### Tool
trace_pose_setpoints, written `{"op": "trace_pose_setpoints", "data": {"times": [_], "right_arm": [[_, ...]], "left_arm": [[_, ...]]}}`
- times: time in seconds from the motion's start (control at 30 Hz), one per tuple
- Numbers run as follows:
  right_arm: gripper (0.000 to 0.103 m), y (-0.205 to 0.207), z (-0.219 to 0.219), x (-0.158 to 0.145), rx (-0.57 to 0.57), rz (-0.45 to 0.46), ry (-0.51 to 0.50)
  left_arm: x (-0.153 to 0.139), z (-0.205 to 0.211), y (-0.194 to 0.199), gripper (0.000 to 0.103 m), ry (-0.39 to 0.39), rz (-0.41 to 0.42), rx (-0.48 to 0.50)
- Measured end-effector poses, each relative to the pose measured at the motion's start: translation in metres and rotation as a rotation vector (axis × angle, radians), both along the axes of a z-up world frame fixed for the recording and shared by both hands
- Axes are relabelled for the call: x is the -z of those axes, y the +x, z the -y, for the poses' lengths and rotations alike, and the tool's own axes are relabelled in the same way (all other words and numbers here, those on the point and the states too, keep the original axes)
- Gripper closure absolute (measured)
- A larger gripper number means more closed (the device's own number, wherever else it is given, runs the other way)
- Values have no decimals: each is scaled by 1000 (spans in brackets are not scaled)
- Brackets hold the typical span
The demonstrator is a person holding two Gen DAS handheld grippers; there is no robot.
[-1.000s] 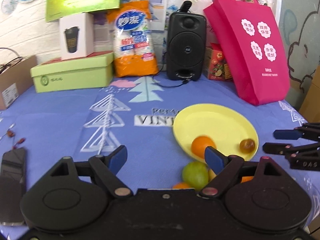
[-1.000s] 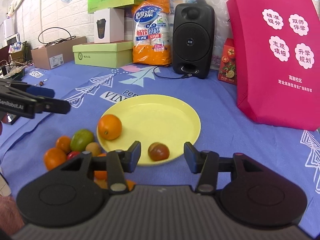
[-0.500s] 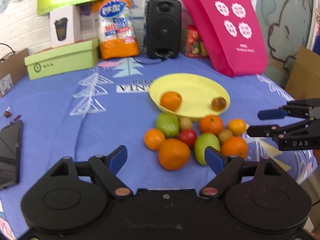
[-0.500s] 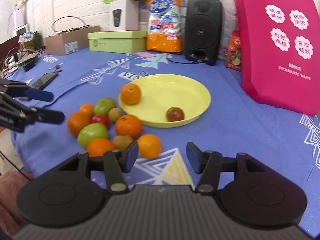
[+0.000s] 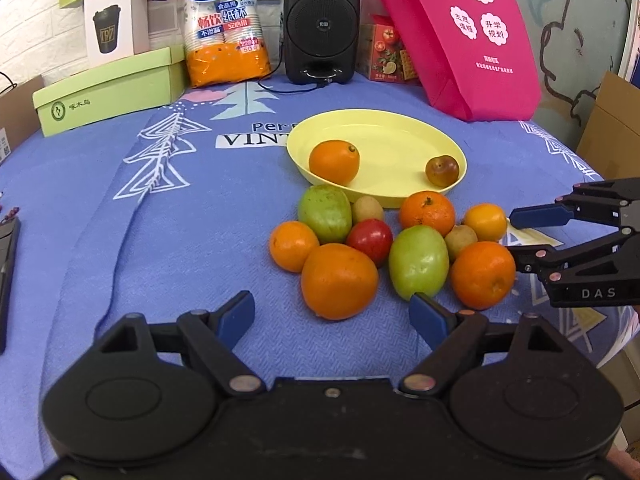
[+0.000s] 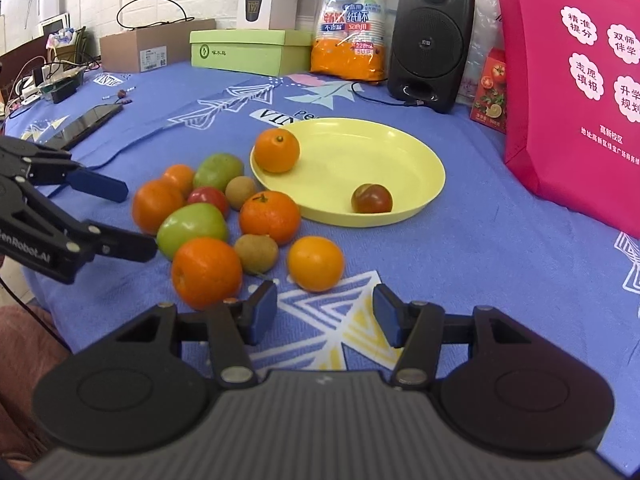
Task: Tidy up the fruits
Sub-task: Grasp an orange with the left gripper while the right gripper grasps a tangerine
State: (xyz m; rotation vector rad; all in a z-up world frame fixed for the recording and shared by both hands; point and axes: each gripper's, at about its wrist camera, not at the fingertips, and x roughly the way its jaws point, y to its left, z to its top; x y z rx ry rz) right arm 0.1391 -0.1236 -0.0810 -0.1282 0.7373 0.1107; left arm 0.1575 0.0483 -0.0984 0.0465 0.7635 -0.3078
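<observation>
A yellow plate (image 5: 404, 136) (image 6: 404, 152) on the blue cloth holds an orange (image 5: 334, 161) (image 6: 277, 149) and a dark reddish fruit (image 5: 441, 169) (image 6: 371, 198). In front of the plate lies a cluster of several fruits: oranges, two green fruits (image 5: 418, 261), a red one (image 5: 369, 239) and small brown ones. My left gripper (image 5: 332, 316) is open and empty, just short of a large orange (image 5: 338, 280). My right gripper (image 6: 324, 316) is open and empty, just short of a yellow-orange fruit (image 6: 315, 263).
At the back stand a black speaker (image 5: 321, 20), a pink bag (image 5: 460, 36), a pack of paper cups (image 5: 224, 28), a green box (image 5: 108, 90) and a white box (image 5: 114, 20). A phone (image 6: 90, 119) lies at the left. The table edge is near on the right.
Both grippers have pulled back from the plate toward the table's front, so the whole fruit cluster now shows ahead of them. Both stay open and empty.
</observation>
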Motion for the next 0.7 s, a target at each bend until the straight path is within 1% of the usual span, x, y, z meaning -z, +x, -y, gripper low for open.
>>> {"op": "trace_pose_setpoints", "data": {"times": [0.03,0.07,0.1,0.23,0.3,0.33,0.37,0.5,0.63,0.7], "right_arm": [[49,2,0,1,0,0,-2],[47,3,-1,1,-1,1,-3],[45,5,-1,1,0,1,-3],[42,8,0,3,2,2,2],[42,9,0,4,-2,3,4],[42,10,0,4,-4,4,5],[42,10,0,4,-6,4,6],[42,10,1,4,-14,4,5],[41,9,1,4,-10,4,0],[41,9,2,4,-10,2,-1]], "left_arm": [[1,1,1,20,0,1,4],[2,2,2,26,-2,4,10],[3,3,2,29,-6,6,19],[4,6,3,33,-1,9,39],[3,6,4,38,-7,8,57],[3,6,4,45,-13,9,75],[3,6,4,46,-19,9,83],[3,4,5,48,-29,5,82],[3,-3,8,47,-18,4,32],[2,-8,11,47,-47,-9,22]]}}
